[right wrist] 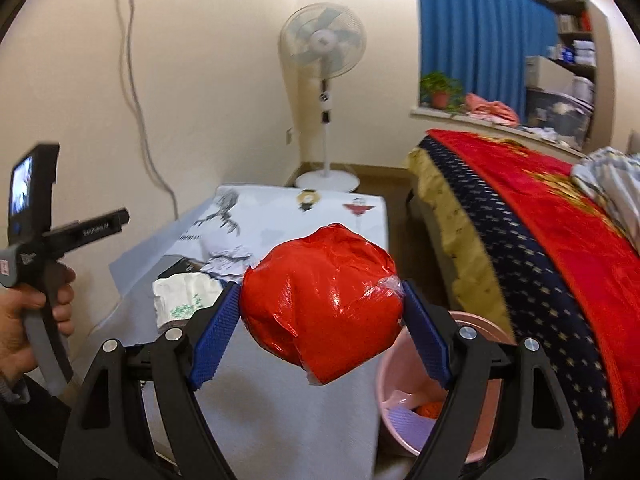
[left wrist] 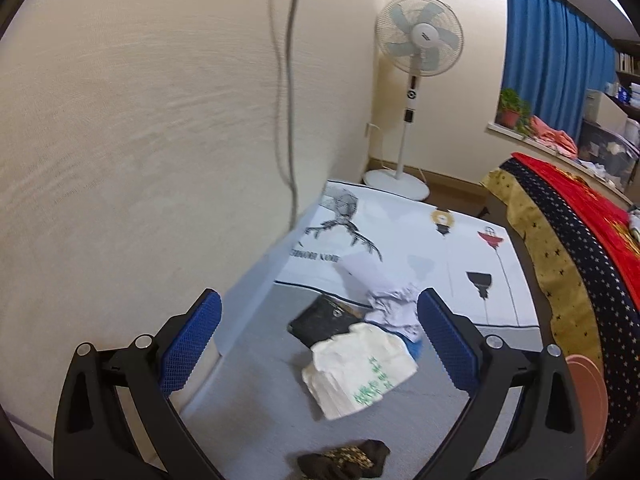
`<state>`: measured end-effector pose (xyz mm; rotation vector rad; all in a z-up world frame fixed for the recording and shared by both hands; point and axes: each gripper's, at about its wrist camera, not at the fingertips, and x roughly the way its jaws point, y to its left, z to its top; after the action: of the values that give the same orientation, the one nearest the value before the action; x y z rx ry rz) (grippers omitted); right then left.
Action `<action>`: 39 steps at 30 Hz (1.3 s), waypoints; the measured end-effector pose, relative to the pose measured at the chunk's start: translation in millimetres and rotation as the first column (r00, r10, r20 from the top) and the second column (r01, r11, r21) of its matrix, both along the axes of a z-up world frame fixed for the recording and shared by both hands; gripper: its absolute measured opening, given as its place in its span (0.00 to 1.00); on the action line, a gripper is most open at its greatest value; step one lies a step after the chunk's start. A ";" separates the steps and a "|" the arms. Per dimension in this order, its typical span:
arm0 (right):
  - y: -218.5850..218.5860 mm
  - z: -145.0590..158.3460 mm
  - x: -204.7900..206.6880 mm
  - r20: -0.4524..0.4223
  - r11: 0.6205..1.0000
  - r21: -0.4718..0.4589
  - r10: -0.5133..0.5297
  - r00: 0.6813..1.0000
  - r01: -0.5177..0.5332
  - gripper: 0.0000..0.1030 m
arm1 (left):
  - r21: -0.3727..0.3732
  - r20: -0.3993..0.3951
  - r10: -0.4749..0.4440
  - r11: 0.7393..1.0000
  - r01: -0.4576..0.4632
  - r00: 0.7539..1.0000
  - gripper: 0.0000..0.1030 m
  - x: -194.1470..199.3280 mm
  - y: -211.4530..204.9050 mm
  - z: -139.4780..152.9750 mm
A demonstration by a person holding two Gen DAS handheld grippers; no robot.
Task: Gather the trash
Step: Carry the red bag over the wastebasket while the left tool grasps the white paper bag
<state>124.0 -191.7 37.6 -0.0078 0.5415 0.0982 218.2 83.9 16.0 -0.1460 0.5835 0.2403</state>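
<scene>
Above the table's right edge, the right gripper (right wrist: 320,316) pinches a red bag (right wrist: 320,304) over the pink bin (right wrist: 486,326); left gripper (left wrist: 320,344) spread, crumpled papers (left wrist: 356,368) remain

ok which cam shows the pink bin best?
Right wrist: the pink bin shows its open mouth and trash inside, partly behind the right gripper. Left wrist catches only a rim sliver at the frame edge.
</scene>
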 end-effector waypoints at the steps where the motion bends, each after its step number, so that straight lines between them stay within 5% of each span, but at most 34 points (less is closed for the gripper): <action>1: -7.7 -2.0 -4.5 0.008 1.000 0.011 -0.013 1.000 0.013 0.77 | 0.000 -0.004 -0.005 1.000 0.005 1.000 0.92 0.2 -3.1 -3.0; 8: -46.0 -19.9 7.7 -0.022 0.997 0.007 -0.074 0.997 0.075 0.77 | 0.030 -0.057 -0.016 0.999 0.018 0.998 0.92 12.2 -33.0 -47.2; 15: -71.8 -14.9 7.1 -0.004 0.993 0.034 -0.110 0.994 0.110 0.77 | -0.076 -0.142 0.035 0.996 -0.046 0.989 0.92 42.0 -27.2 -110.1; 26: -79.8 -22.5 15.9 -0.043 0.991 0.043 -0.122 0.992 0.124 0.77 | -0.008 -0.199 0.074 0.997 -0.077 0.977 0.92 72.7 -23.1 -143.7; 29: -75.2 -23.3 17.3 -0.043 0.993 0.033 -0.111 0.993 0.112 0.77 | -0.027 -0.212 0.073 0.996 -0.081 0.975 0.83 75.7 -18.1 -148.1; 33: -69.7 -23.7 17.2 -0.036 0.995 0.021 -0.099 0.994 0.100 0.77 | -0.027 -0.219 0.030 0.999 -0.037 0.975 0.54 79.1 -19.3 -154.8; 39: -72.0 -24.0 15.4 -0.036 0.995 0.010 -0.102 0.994 0.102 0.77 | -0.058 -0.187 0.011 0.998 -0.022 0.982 0.39 76.6 -17.9 -150.4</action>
<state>139.4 -263.7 13.6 0.0337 0.5755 0.0017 294.8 66.0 -134.4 -0.1873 0.7766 0.2549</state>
